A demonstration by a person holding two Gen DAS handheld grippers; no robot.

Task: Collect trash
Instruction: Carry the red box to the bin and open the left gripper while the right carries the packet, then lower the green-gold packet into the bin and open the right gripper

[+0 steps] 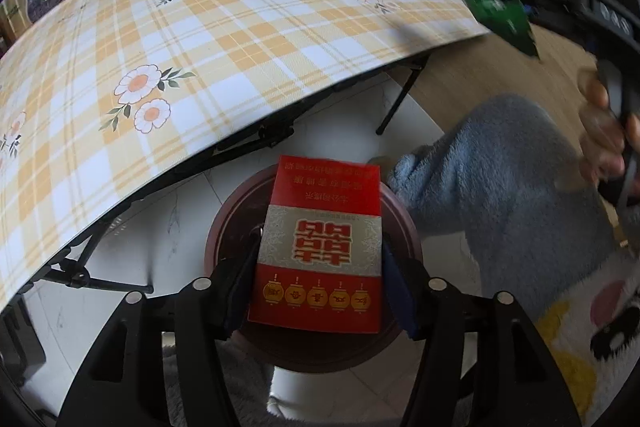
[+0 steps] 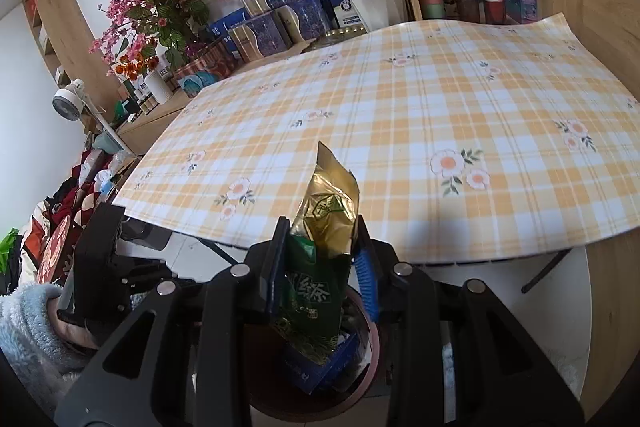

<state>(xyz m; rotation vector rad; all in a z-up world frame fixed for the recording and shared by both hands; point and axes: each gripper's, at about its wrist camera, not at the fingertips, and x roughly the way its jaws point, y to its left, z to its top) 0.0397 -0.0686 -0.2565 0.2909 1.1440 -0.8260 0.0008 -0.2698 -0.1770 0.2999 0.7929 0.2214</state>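
Two claws over the dark red bin (image 1: 224, 227) near the checked desk (image 1: 240, 27): left claw (image 1: 320, 283) loosely flanking a red box (image 1: 320, 247), right claw (image 2: 320, 267) clamped on a green-gold packet (image 2: 320, 267).

Red-gold box (image 1: 318, 247); green-gold packet (image 2: 320, 267); yellow-white plaid floral tablecloth (image 1: 200, 27).

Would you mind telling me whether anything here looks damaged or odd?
The green-and-gold packet in the right gripper is torn open and crumpled at its top. Nothing else stands out.
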